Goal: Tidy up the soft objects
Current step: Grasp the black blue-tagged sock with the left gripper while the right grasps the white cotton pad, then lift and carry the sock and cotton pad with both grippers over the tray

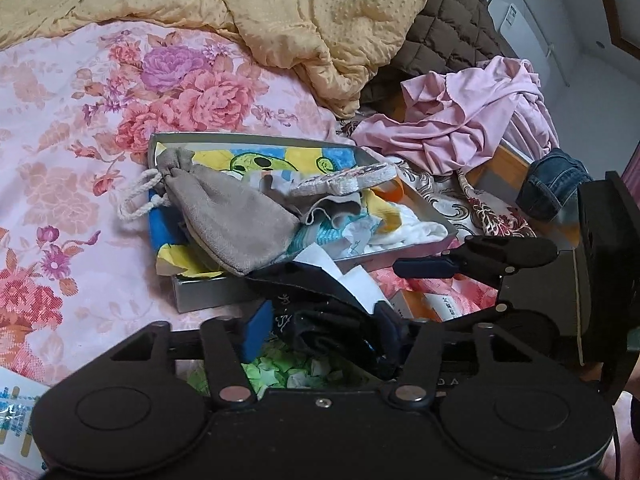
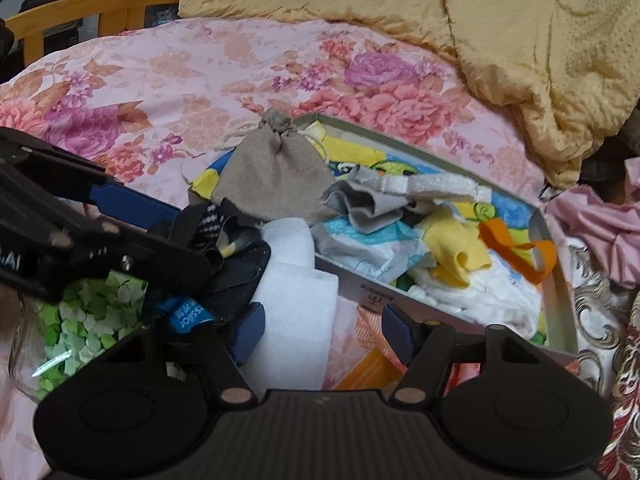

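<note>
My left gripper (image 1: 324,332) is shut on a black cloth (image 1: 320,320) with white print, bunched between its blue pads; in the right wrist view that gripper (image 2: 192,236) comes in from the left with the black cloth (image 2: 236,264) at its tip. My right gripper (image 2: 322,330) is open around a white foam sheet (image 2: 296,300); only its left pad touches the sheet. A grey shallow box (image 1: 208,300) on the bed holds a grey drawstring pouch (image 1: 232,220), colourful cloths and white fabric. The pouch (image 2: 272,176) hangs over the box's rim (image 2: 556,280).
A container of green paper stars (image 2: 88,320) sits under the left gripper. A yellow quilt (image 1: 320,20), a crumpled pink garment (image 1: 460,120) and a piece of denim (image 1: 552,184) lie beyond the box. The flowered sheet (image 1: 80,120) spreads to the left. An orange ribbon (image 2: 520,248) lies in the box.
</note>
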Tool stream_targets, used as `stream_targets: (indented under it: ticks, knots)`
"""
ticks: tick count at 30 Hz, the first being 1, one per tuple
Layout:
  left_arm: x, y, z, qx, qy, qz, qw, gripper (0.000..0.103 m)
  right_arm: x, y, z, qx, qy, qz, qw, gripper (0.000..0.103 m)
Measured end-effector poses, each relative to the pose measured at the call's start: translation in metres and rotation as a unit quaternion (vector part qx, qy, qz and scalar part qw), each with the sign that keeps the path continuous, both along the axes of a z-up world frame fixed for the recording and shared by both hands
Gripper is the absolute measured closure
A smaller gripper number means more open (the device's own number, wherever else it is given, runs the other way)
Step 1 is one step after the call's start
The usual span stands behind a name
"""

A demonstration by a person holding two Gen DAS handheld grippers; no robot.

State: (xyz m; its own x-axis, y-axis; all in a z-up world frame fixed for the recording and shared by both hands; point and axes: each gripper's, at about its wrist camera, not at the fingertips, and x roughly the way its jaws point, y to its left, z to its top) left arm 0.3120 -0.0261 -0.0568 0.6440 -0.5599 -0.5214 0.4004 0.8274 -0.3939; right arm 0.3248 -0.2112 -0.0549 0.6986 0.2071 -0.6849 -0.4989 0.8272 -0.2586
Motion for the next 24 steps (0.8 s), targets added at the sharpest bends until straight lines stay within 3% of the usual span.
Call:
stream_targets:
  ticks: [14,17,19,24]
  knots:
    - [0.006,0.012,-0.006,-0.020,0.015,0.025,0.9994,0.087,0.021,-0.010,-0.003,0.020,0.053,0.039,0.998,0.037]
    - [0.006,0.013,-0.006,-0.024,0.013,0.028,0.9992,0.089,0.027,-0.012,-0.006,0.038,0.076,0.055,0.995,0.050]
    - [0.007,0.013,-0.007,-0.026,0.012,0.028,0.9992,0.090,0.029,-0.013,-0.007,0.047,0.092,0.064,0.993,0.065]
    - [0.006,0.014,-0.008,-0.028,0.007,0.029,0.9992,0.094,0.024,-0.007,-0.011,0.038,0.093,0.083,0.991,0.091]
